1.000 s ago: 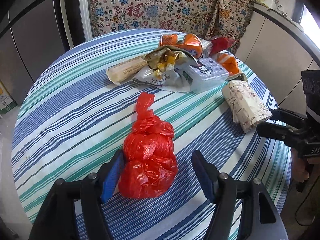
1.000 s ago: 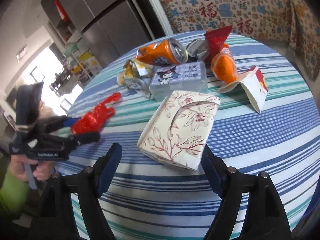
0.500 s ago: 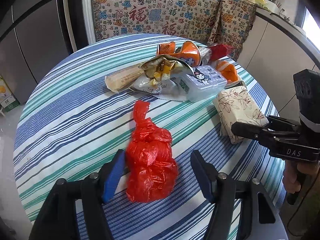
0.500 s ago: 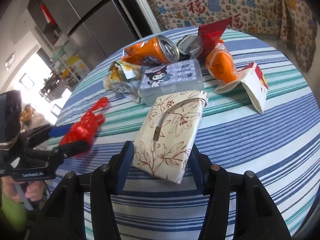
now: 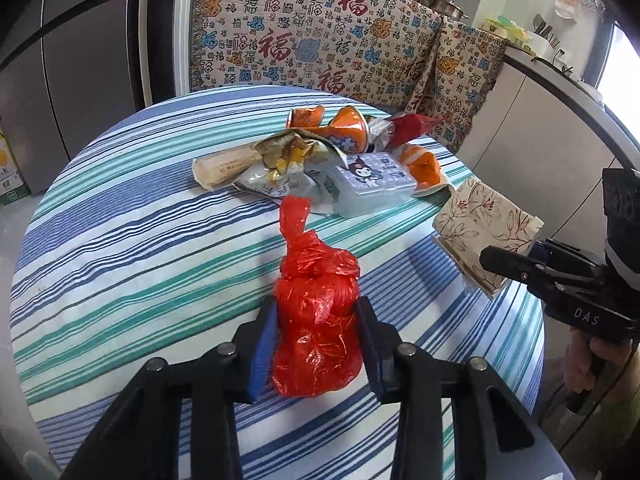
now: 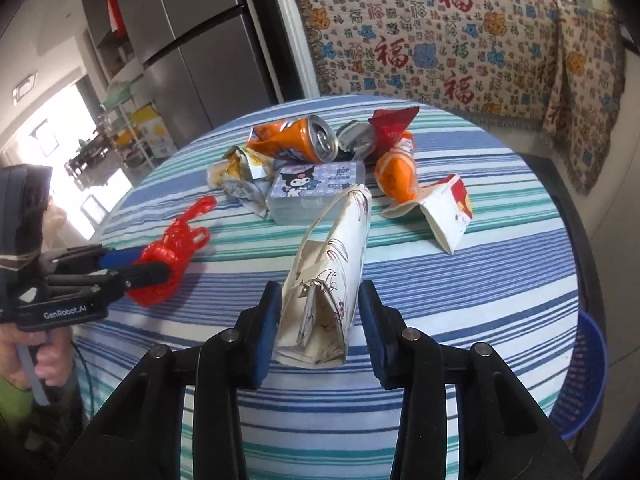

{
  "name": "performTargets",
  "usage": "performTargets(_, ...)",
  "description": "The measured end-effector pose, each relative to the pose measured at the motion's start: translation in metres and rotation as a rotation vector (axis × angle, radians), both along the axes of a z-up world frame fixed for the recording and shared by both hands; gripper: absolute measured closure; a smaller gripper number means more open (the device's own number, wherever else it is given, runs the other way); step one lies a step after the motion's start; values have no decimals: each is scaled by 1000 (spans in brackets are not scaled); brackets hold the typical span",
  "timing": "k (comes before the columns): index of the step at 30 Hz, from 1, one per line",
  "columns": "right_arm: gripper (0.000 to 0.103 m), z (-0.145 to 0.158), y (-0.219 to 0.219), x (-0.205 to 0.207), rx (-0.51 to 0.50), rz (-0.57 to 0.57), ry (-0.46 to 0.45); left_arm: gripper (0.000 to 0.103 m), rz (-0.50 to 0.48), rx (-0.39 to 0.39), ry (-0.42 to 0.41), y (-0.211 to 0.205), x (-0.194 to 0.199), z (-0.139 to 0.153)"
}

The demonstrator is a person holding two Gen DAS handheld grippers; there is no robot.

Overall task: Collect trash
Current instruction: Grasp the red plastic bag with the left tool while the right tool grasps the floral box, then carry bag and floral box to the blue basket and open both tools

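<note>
My left tool (image 5: 316,312) is closing on the knotted red plastic bag (image 5: 316,320), its pads against the bag's sides low on the striped table (image 5: 120,248). My right tool (image 6: 318,312) is closing around the flattened floral tissue box (image 6: 328,280), which stands tilted on edge. Nothing is binned yet, I judge: the orange can (image 6: 296,142), wrappers and the small plastic box (image 6: 312,188) remain mid-table, and the blue basket (image 6: 584,380) waits beside the table's right edge.
</note>
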State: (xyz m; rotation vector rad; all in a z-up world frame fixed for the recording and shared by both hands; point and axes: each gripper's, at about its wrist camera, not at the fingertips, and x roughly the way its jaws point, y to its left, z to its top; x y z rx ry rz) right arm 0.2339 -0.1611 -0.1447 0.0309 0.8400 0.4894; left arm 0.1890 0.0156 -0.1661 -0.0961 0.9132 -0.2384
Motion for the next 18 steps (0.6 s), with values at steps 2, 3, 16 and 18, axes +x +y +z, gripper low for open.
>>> performTargets(2,63,-6,0,-4,-58,1,-9,64,-6,10,-12,-11,-3,2)
performTargets(3,62,-10,0,-6,-81,6,-12,64,-6,20,-17,-16,-4,2)
performTargets(16,65,-14,-4,-16,-104,15,6,64,-26,50,-7,-43,-7,-6)
performTargets(18,65,-10,-7,-18,-85,12,-4,64,-33,45,-10,-46,-11,-5)
